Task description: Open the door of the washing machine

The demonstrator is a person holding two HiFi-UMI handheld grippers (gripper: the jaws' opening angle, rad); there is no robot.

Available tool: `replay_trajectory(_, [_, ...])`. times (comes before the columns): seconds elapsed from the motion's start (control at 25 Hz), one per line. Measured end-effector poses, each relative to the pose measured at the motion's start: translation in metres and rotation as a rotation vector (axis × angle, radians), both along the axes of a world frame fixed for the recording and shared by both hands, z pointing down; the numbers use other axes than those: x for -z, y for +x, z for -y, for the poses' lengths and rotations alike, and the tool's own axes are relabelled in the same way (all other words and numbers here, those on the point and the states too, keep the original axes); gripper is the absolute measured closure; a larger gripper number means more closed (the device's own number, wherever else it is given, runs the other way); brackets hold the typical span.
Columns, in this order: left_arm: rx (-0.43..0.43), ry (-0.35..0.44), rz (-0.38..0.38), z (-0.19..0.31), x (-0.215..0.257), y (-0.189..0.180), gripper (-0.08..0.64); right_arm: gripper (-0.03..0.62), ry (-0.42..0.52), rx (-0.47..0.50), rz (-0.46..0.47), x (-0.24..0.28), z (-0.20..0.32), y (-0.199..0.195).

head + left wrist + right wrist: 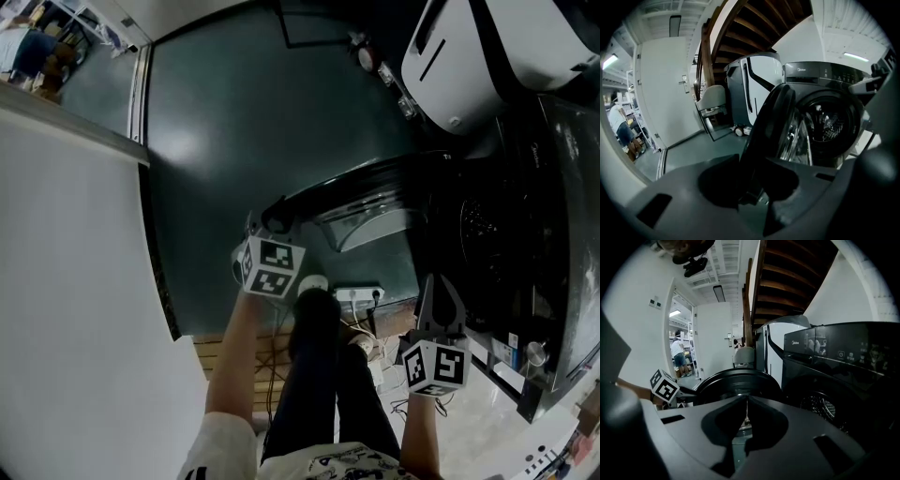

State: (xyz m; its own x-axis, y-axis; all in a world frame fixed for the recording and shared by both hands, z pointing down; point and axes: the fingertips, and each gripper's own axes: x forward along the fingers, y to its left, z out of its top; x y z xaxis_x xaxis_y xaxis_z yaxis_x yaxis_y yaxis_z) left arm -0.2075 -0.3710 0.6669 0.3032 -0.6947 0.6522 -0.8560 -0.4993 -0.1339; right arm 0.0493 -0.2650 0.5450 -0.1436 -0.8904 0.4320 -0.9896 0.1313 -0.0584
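L gripper fingers clamped on door rim; R gripper fingers together.

The door has a glossy black plastic rim and clear glass; drum bright metal; floor smooth, semi-gloss.
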Motion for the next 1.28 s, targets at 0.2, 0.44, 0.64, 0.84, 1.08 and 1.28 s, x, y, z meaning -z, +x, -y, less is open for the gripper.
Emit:
replay_trajectory(0.2, [-0.015, 0.012, 0.015, 0.025, 0.002, -0.009, 0.463, 0.572, -0.003, -0.009, 0.001, -0.003, 0.013, -0.003])
replay_trajectory(0.44, [0.007, 0.058, -0.003, 0.057, 0.009, -0.026, 0.475, 0.572, -0.012, -0.011, 0.003, -0.008, 0.026, -0.006])
replay_trajectory(0.64, [-0.011, 0.063, 0.005, 0.083, 0.008, -0.033, 0.481, 0.572, -0.012, -0.007, -0.005, -0.01, 0.037, -0.006])
replay_trajectory(0.84, [-0.039, 0.038, 0.043, 0.102, 0.008, -0.035, 0.482, 0.572, -0.021, -0.021, -0.009, -0.014, 0.044, -0.001])
replay_trajectory(1.08, [-0.044, 0.046, 0.077, 0.114, 0.008, -0.035, 0.482, 0.572, -0.025, -0.027, -0.009, -0.018, 0.048, 0.004])
replay_trajectory(1.28, [-0.041, 0.049, 0.087, 0.119, 0.008, -0.035, 0.482, 0.572, -0.031, -0.029, -0.007, -0.02, 0.049, 0.006])
